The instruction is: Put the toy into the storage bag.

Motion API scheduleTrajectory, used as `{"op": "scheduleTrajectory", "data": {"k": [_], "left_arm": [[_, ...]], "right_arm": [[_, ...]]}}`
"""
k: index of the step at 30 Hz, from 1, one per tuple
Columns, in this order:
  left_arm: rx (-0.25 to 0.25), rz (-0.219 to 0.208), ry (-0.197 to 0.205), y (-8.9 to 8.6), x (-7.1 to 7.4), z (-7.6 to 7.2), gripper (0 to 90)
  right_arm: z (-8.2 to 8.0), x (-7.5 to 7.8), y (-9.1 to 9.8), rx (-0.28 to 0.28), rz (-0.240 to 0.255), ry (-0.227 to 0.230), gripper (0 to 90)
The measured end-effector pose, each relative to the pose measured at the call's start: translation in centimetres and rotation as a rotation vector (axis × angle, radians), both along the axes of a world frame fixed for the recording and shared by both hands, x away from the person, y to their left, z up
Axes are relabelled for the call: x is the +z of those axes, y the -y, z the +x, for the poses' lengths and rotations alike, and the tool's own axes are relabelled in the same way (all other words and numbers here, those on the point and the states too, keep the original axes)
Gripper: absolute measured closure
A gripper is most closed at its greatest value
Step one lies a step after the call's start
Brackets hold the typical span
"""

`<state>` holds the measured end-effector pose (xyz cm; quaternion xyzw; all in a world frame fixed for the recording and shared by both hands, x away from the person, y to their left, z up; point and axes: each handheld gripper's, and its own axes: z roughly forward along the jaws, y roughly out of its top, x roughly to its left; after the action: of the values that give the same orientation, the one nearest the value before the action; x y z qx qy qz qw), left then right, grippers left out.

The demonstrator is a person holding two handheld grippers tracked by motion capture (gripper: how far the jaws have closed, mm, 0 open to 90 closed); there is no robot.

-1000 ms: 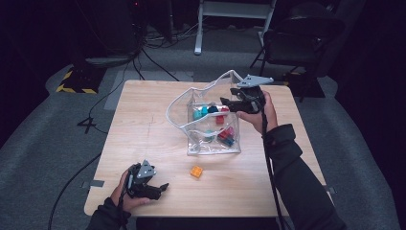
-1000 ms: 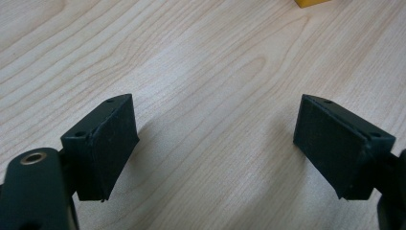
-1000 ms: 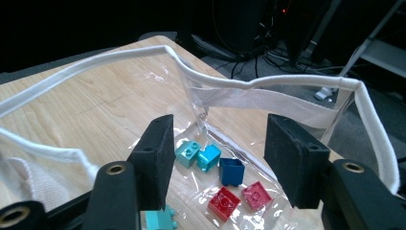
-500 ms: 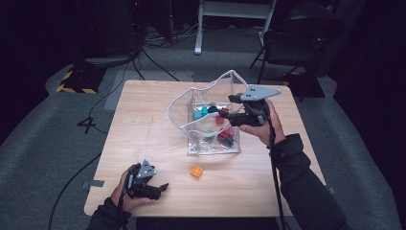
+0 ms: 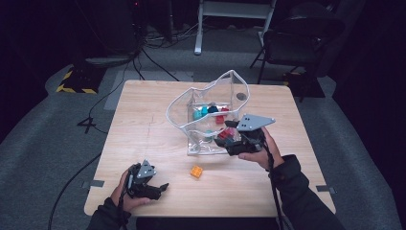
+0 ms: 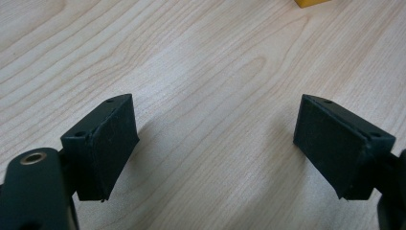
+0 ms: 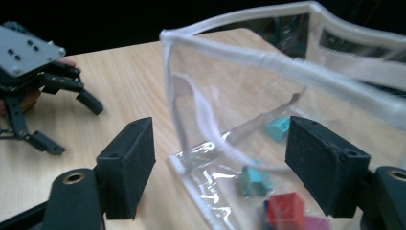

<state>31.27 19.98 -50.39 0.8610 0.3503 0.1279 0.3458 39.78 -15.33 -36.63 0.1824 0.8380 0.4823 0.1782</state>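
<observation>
- Clear plastic bag (image 5: 210, 115): stands upright near the middle of the wooden table (image 5: 143, 124), slightly toward the far right. The mouth is open and held wide by a pale, thickened rim that runs in an uneven loop. The walls are transparent, creased and glossy, and the flat base lies on the tabletop.
- Contents of the bag: small toy bricks are seen through the plastic. Teal bricks (image 5: 200, 113) and red bricks (image 5: 221, 118) lie toward the far side. In the right gripper view a teal brick (image 7: 255, 180) and a red brick (image 7: 286, 209) rest on the base, with a pink piece just beside the red one.
- Orange brick (image 5: 196, 171): lies alone on the table, outside the bag, in front of its near edge and between the two hands. Its yellow-orange corner shows at the top edge of the left gripper view.
- Right gripper (image 5: 225, 142): held in the right hand at the bag's near right side, with the grey plate on top. Its jaws stand wide apart; in its own view the bag's corner and rim lie between them, and contact cannot be told.
- Left gripper (image 5: 160, 188): held low at the near left of the table, well apart from the bag. The jaws are spread with bare wood between them and nothing gripped.
</observation>
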Motion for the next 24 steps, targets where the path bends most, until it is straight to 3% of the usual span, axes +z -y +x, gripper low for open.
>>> {"op": "scheduleTrajectory", "data": {"k": [5, 11, 16, 24], "left_arm": [[-0.001, 0.001, 0.001, 0.0, 0.0, 0.0, 15.3], [-0.001, 0.001, 0.001, 0.0, 0.0, 0.0, 15.3], [-0.001, 0.001, 0.001, 0.0, 0.0, 0.0, 15.3], [-0.001, 0.001, 0.0, 0.0, 0.0, 0.0, 15.3]], "right_arm": [[-1.1, -2.3, -0.5, 0.018, -0.021, -0.022, 25.7], [-2.5, -5.1, -1.8, 0.077, -0.04, -0.047, 25.3], [-3.3, -7.2, -3.2, 0.118, -0.099, -0.061, 25.4], [-3.7, -9.4, -4.7, 0.161, -0.12, -0.109, 25.3]]}}
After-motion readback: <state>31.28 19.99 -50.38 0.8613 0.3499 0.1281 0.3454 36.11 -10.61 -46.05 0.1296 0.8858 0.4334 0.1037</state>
